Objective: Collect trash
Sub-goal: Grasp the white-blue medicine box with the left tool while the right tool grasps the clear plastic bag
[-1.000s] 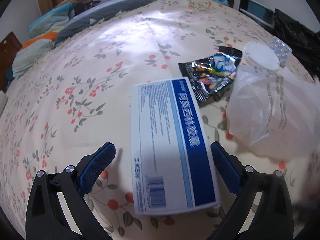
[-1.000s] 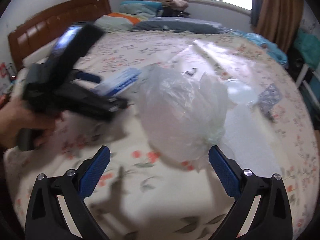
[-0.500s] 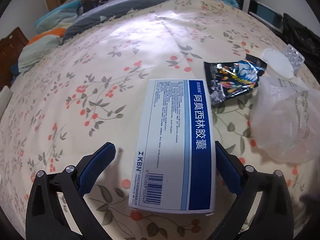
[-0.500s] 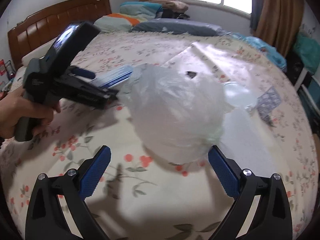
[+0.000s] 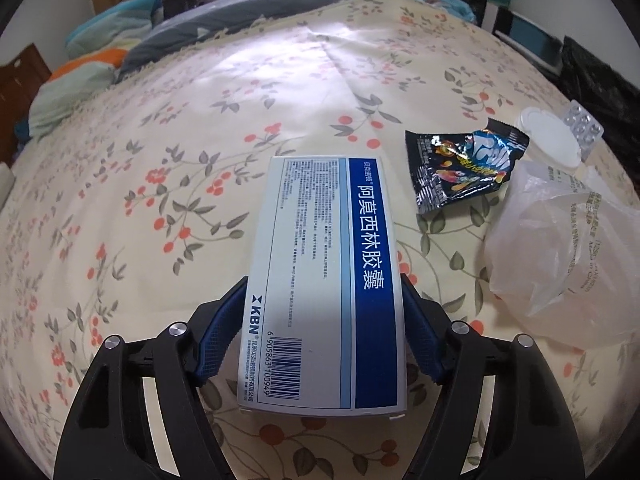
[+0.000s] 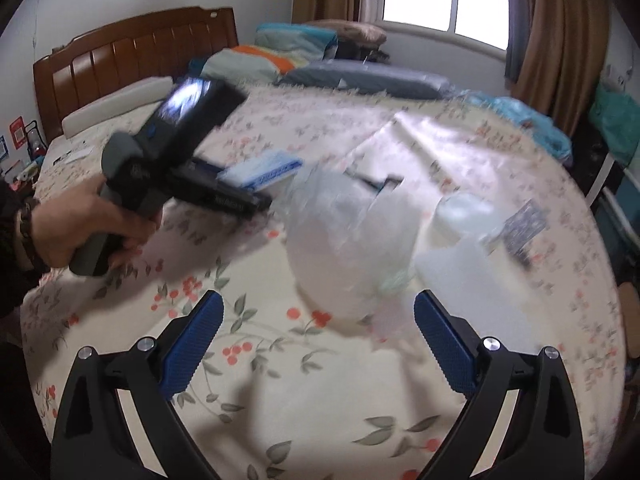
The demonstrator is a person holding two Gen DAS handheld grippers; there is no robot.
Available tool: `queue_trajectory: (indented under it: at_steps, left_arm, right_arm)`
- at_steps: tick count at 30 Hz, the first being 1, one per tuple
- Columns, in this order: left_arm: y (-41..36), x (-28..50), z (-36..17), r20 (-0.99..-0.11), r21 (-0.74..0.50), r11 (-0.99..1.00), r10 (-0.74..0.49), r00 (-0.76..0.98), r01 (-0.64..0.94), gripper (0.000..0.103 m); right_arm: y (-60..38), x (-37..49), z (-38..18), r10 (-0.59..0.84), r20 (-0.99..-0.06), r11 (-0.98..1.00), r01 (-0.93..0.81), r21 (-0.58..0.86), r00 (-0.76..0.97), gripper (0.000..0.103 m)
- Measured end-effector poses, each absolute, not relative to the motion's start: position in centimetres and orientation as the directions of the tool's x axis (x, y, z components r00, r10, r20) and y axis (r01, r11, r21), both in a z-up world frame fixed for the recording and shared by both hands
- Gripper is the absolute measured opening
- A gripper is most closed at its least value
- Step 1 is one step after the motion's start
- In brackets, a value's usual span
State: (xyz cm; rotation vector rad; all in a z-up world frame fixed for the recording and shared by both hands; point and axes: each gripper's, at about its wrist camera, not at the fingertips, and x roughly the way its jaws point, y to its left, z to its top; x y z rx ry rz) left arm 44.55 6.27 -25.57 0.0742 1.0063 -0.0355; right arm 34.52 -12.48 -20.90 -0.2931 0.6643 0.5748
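Observation:
A white and blue medicine box (image 5: pixel 320 220) lies lengthwise between the fingers of my left gripper (image 5: pixel 323 282). The jaws are closing, and both blue pads touch the box's long sides. The right wrist view shows the same box (image 6: pixel 264 170) sticking out of that gripper, which a hand (image 6: pixel 80 224) holds just above the bedspread. My right gripper (image 6: pixel 318 300) is open and empty, just short of a translucent plastic bag (image 6: pixel 352 240). Beyond the bag (image 5: pixel 560 256) lie a black snack wrapper (image 5: pixel 464 164), a white lid (image 5: pixel 548 140) and a blister pack (image 5: pixel 582 124).
Everything sits on a bed with a floral bedspread (image 5: pixel 200 160). Pillows and folded bedding (image 5: pixel 100 68) are piled at its far end by the wooden headboard (image 6: pixel 132 52). A black bag (image 5: pixel 592 76) stands beside the bed on the right.
The left jaws have gone from wide apart to touching both sides of the medicine box. The right gripper has risen a little, and its view of the bag is now blurred.

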Motion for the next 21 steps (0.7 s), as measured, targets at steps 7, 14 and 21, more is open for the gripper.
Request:
queue_trajectory:
  at_steps: [7, 14, 21]
  left_arm:
    - [6.3, 44.5, -25.6, -0.846, 0.041, 0.997, 0.000, 0.533, 0.066, 0.073]
    - [7.0, 44.7, -25.9, -0.848, 0.021, 0.998, -0.018, 0.529, 0.067, 0.081]
    - [6.3, 44.6, -25.6, -0.837, 0.042, 0.994, -0.020, 0.546, 0.099, 0.072]
  right_arm:
    - [-9.4, 39.8, -21.2, 0.369, -0.679, 0.755, -0.631, -0.180, 0.635, 0.095]
    - [-7.1, 42.6, -24.1, 0.351, -0.729, 0.722, -0.666, -0.190, 0.588, 0.090]
    - [-7.0, 41.3, -24.0, 0.367, -0.738, 0.758, -0.642, -0.116, 0.567, 0.080]
